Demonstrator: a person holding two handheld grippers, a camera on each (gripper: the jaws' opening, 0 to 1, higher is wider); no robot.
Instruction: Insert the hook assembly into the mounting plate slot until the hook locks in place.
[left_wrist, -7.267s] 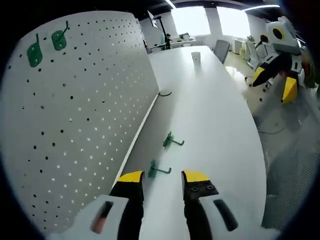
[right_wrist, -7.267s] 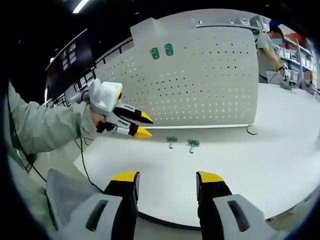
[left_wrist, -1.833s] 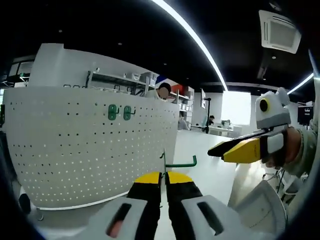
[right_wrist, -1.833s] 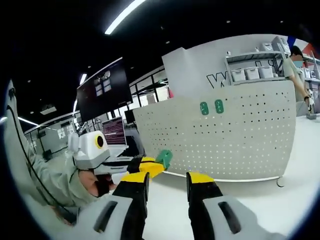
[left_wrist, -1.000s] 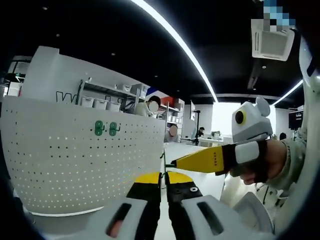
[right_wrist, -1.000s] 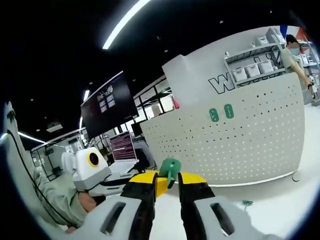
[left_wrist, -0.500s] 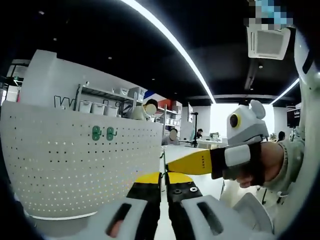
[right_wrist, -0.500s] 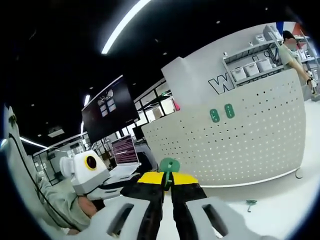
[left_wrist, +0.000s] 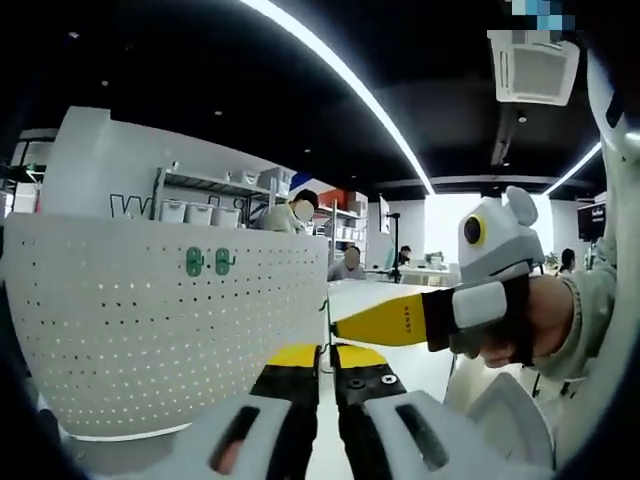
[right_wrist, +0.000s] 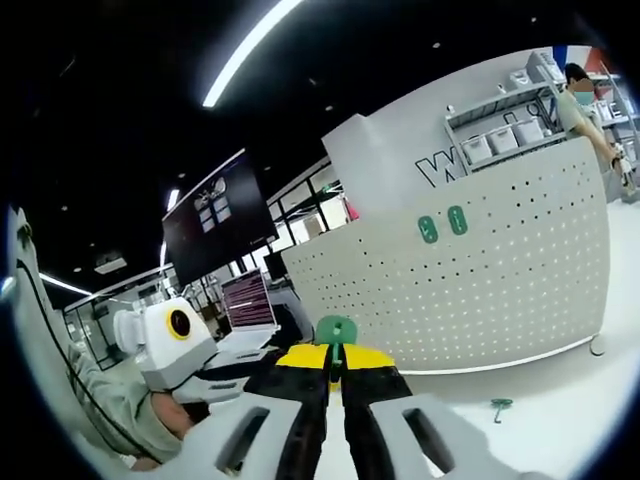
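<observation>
A: Which containers are seen, and what is in them?

B: Pale storage bins (right_wrist: 497, 146) are seen on a shelf behind the pegboard (right_wrist: 480, 290). Their contents cannot be made out. Two green hooks (right_wrist: 442, 224) are already mounted side by side high on the pegboard; in the left gripper view the same pair (left_wrist: 208, 262) is seen against the board (left_wrist: 150, 320).

A: Where is the hook assembly, and how is it oriented?

B: In the right gripper view its green plate (right_wrist: 336, 331) is seen rising upright just above the tips of the right gripper (right_wrist: 336, 362), edge held between them. In the left gripper view a thin green piece (left_wrist: 325, 322) is seen standing upright above the left gripper (left_wrist: 325, 356), its long axis running up the view. Which way the hook end points cannot be told. A further green hook (right_wrist: 500, 405) lies flat on the white table (right_wrist: 560, 400), near the foot of the pegboard and well apart from both grippers.

A: How far are the jaws parted, and what is held?

B: On both grippers the yellow-tipped jaws are drawn nearly together. The right gripper is clamped on the green plate. The left gripper's jaws are closed on the thin green piece. In the left gripper view the right gripper (left_wrist: 345, 327) is seen entering from the right, held by a hand (left_wrist: 545, 320), its tip meeting the green piece just above the left jaws. In the right gripper view the left gripper (right_wrist: 265, 368) comes in from the left, reaching to the right gripper's tips.
</observation>
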